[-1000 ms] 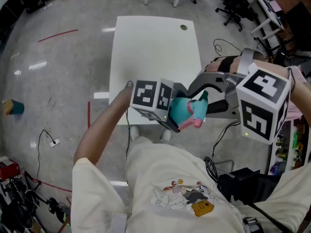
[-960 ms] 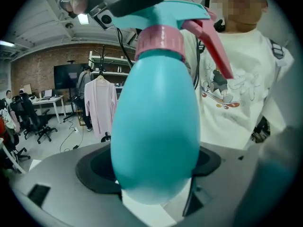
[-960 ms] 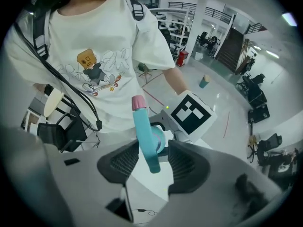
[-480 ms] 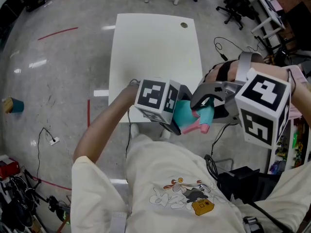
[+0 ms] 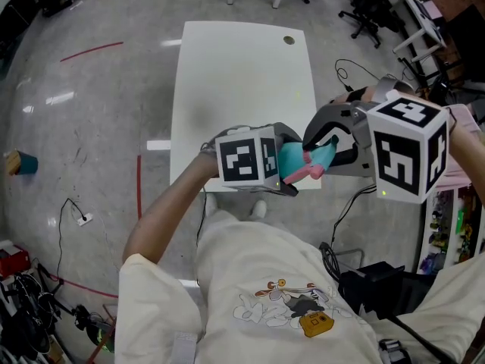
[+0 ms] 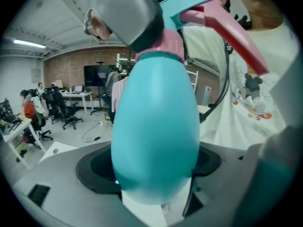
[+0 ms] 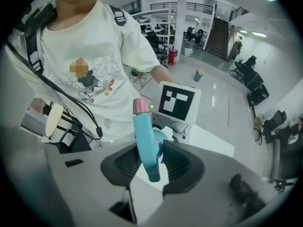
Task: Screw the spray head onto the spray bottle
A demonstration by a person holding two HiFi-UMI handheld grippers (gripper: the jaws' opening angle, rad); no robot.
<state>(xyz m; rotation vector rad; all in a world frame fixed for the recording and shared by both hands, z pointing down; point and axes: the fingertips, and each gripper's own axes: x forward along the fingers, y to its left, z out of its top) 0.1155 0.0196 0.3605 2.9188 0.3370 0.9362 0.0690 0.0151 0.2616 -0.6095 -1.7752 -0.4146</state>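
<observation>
I hold a teal egg-shaped spray bottle [image 5: 290, 158] [image 6: 156, 126] in the air above the near edge of the white table [image 5: 235, 74]. My left gripper [image 5: 285, 167] [image 6: 154, 170] is shut on the bottle's body. The teal spray head [image 5: 320, 156] [image 6: 189, 6] [image 7: 144, 143], with its pink trigger [image 5: 300, 175] [image 6: 234, 34], sits on the pink collar [image 6: 165, 44] at the bottle's neck. My right gripper [image 5: 327, 152] [image 7: 151, 163] is shut on the spray head from the right, both ribbed pads against it. The left gripper's marker cube [image 7: 177, 102] faces the right gripper view.
The table has a round cable hole [image 5: 288, 41] at its far end. Office chairs [image 5: 364, 6] stand at the back right. A teal cup [image 5: 19, 167] stands on the floor at the left, and cables and gear [image 5: 379, 287] lie by my right side.
The right gripper's jaws have closed onto the spray head and its cube has turned. The bottle and both grippers have risen slightly and the bottle lies flatter.
</observation>
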